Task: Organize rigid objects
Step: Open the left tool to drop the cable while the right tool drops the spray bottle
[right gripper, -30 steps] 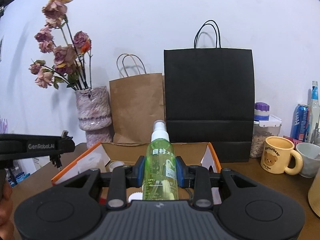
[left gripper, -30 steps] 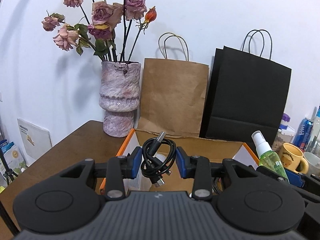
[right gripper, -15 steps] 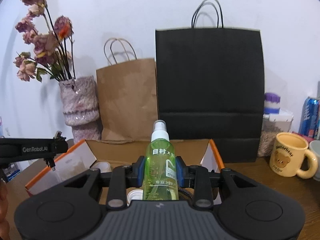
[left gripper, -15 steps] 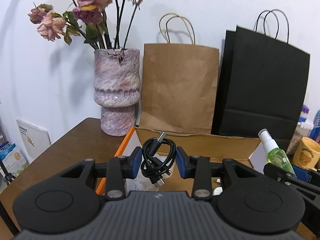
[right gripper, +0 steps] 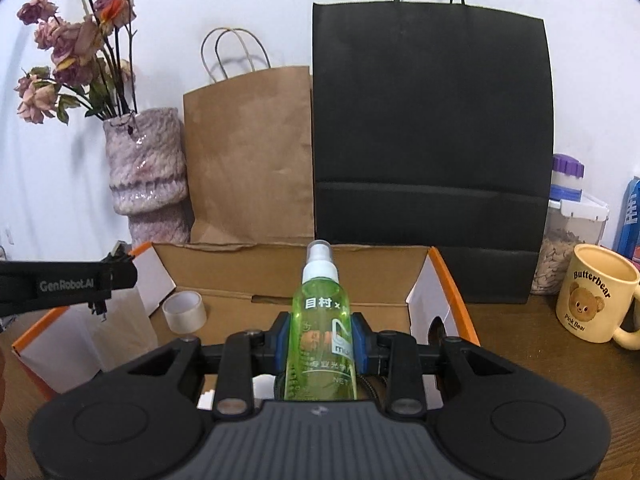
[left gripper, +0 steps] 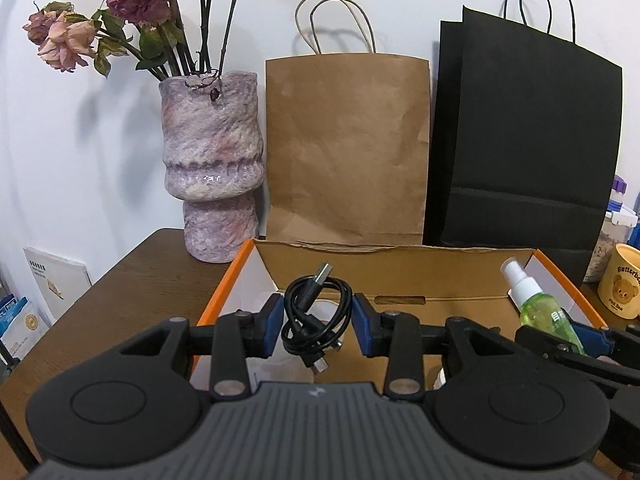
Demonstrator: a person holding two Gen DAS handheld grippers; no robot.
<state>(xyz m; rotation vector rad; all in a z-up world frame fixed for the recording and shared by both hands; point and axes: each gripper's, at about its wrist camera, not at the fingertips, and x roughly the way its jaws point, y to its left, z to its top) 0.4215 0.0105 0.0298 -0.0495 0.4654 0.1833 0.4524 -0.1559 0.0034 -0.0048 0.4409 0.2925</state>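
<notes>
Your left gripper [left gripper: 318, 322] jaws clamp cable [left gripper: 314, 316]; right gripper [right gripper: 320, 340] jaws clamp bottle [right gripper: 322, 328]. Both over box [right gripper: 452, 280]. Tape [right gripper: 185, 312] already in; you've two drops left.

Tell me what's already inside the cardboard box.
In the cardboard box a roll of clear tape lies near its left wall. The right gripper and its green spray bottle cover the near floor; only white and dark slivers show there, unidentifiable.

Left gripper [left gripper: 318, 322]: blue pads clamped on a coiled black USB cable [left gripper: 314, 312]. Right gripper [right gripper: 322, 342]: clamped on an upright green spray bottle [right gripper: 322, 332].
</notes>
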